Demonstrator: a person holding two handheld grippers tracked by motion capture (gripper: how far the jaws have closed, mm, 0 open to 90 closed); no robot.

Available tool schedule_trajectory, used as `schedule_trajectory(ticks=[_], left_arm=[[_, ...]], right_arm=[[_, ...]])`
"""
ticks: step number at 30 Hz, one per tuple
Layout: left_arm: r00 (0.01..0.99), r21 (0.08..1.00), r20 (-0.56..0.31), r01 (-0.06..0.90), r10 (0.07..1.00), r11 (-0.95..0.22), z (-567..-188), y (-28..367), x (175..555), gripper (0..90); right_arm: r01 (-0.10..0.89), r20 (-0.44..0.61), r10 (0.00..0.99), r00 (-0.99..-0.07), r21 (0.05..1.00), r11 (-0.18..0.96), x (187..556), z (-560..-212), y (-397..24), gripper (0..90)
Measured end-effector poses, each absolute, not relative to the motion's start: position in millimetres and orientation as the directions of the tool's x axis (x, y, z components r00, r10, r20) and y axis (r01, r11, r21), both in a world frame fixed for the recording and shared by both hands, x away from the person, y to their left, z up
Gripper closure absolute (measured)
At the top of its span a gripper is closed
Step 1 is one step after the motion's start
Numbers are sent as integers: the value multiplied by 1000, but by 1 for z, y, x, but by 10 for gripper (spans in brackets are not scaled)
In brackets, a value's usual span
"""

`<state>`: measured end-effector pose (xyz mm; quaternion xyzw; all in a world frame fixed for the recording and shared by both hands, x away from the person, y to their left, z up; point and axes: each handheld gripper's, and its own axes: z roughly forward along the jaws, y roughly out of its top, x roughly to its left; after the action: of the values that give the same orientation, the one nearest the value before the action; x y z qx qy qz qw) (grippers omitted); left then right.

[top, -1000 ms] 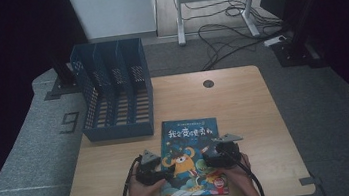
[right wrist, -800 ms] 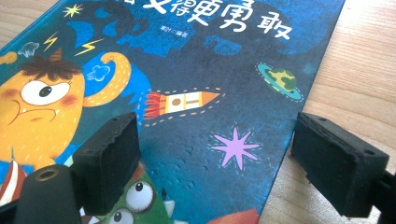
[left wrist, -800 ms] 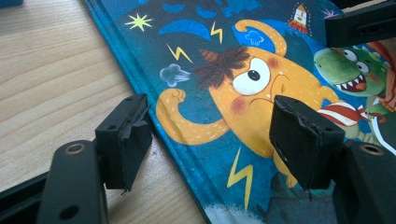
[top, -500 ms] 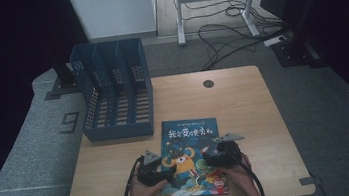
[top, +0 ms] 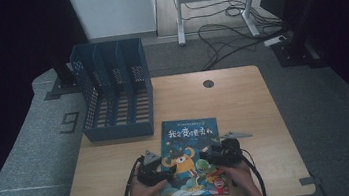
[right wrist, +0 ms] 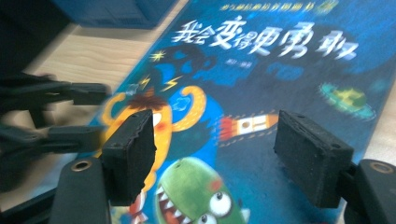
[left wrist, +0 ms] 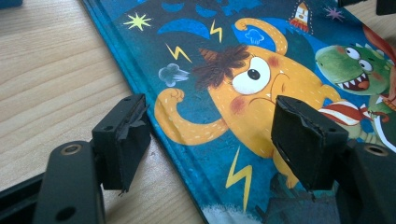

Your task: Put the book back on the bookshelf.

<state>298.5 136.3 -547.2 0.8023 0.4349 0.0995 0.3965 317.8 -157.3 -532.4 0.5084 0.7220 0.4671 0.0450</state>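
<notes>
A children's picture book (top: 190, 157) with a dark blue cover, an orange monster and a green dinosaur lies flat near the table's front edge. My left gripper (top: 169, 170) is low at the book's left edge. Its jaws stand open (left wrist: 210, 140), one pad over the bare wood and the other over the cover. My right gripper (top: 206, 155) hovers over the book's right half, open (right wrist: 215, 149). Its jaws have just been closing, with only the flat cover (right wrist: 261, 70) below the gap. The left gripper's fingers (right wrist: 70, 112) show blurred at the left of the right gripper view.
A blue slotted file organizer (top: 114, 93) stands at the table's back left, a short way beyond the book. The wooden table (top: 244, 104) has a cable hole (top: 208, 84) near its far edge. Cables (top: 225, 36) lie on the floor behind it.
</notes>
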Motion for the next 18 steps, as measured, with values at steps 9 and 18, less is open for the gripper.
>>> schedule_trajectory(ticks=[9,18], left_arm=[[604,723,-183,618,776,-309,-547,136,299,278],[604,723,-180,617,776,-312,-547,136,298,278]], right_arm=[[682,234,893,-385,724,104,322,-539,-161,211],[699,226,894,-387,704,125,324,-545,-159,194]])
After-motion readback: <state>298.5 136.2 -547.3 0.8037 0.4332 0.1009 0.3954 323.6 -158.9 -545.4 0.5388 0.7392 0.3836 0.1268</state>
